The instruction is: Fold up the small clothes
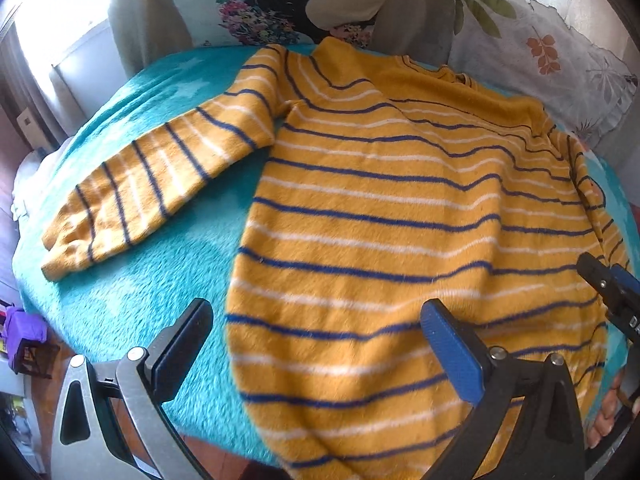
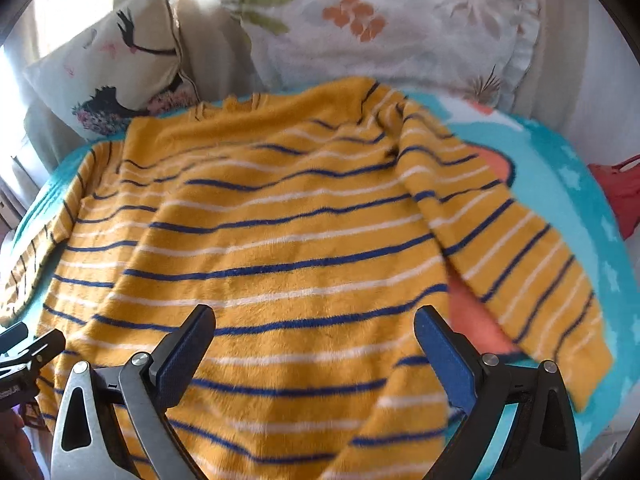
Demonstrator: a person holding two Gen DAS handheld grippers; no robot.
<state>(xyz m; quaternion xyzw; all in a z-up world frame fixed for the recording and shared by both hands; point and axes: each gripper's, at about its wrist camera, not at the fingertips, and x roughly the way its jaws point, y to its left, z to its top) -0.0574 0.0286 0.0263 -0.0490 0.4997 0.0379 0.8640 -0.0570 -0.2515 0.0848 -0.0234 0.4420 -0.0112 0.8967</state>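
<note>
Here the mustard-yellow striped sweater point(image 1: 400, 208) lies spread flat on a teal fleece blanket point(image 1: 168, 264) with pale stars, its neckline toward the pillows and its hem hanging over the blanket's near edge. Navy and white stripes run across the body; the knit looks fuzzy and a little rumpled near the shoulders. One sleeve point(image 1: 152, 176) stretches out to the sweater's left, angled down with its cuff resting on the blanket. The other sleeve point(image 2: 516, 264) slants away from the sweater's right shoulder, across an orange patch in the blanket.

The hem is cut off by the bottom of both views, and motion blur softens the stripes.

Beyond the sweater's collar sit a floral white pillow point(image 2: 384, 32) and a cushion point(image 1: 280, 4) printed with a dark bird and flowers, with bright window light behind. A red object point(image 2: 620, 192) lies past the right sleeve, too cropped to identify.

The left gripper point(image 1: 320, 332) hovers over the sweater's lower left edge, fingers spread wide and holding nothing. The right gripper point(image 2: 316, 336) hangs above the lower body of the sweater, fingers likewise wide apart and empty.
</note>
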